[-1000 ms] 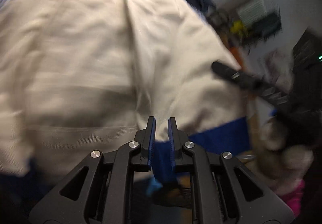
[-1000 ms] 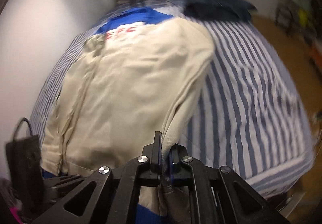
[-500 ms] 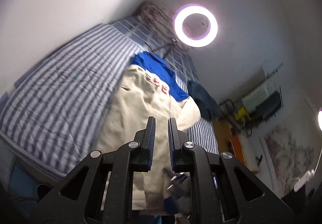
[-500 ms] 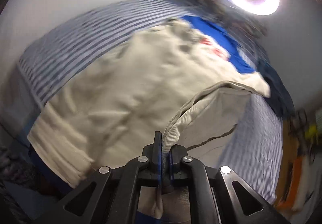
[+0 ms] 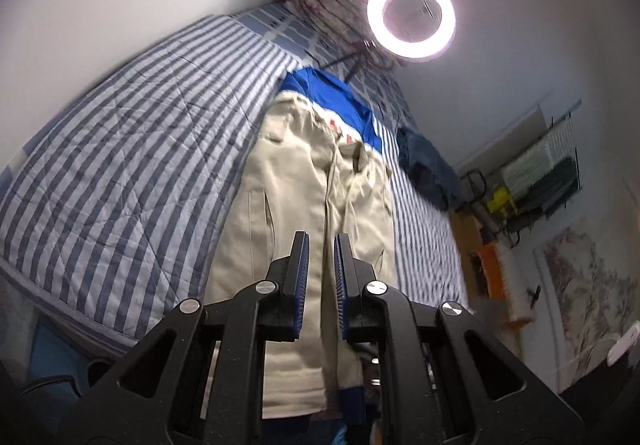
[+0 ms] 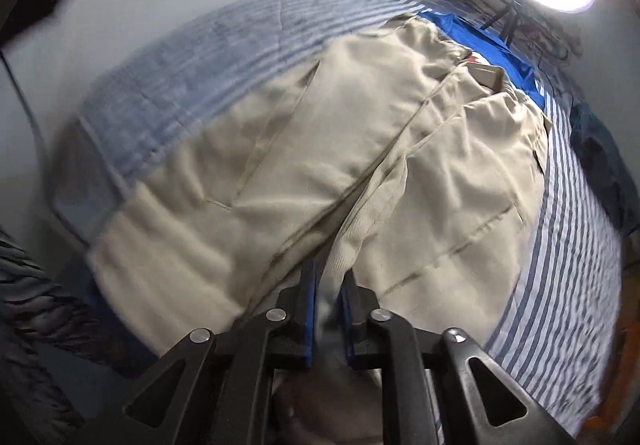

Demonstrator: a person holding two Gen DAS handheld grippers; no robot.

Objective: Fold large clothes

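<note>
The beige jacket with blue collar and blue cuffs lies flat on the striped quilt of the bed, both front panels folded in to meet along the centre.

Left gripper: the fingers stand slightly apart with a narrow gap between the blue pads. Nothing is between them. The jacket lies beyond and below the fingertips, apart from them.

Right gripper: the jaws have just been opening. The front edge of the jacket's right-hand panel runs into the gap between the fingers, and the pads no longer press on it.

Beyond the fingertips of both grippers, past the jacket collar, a lit ring light stands at the head of the bed.
</note>
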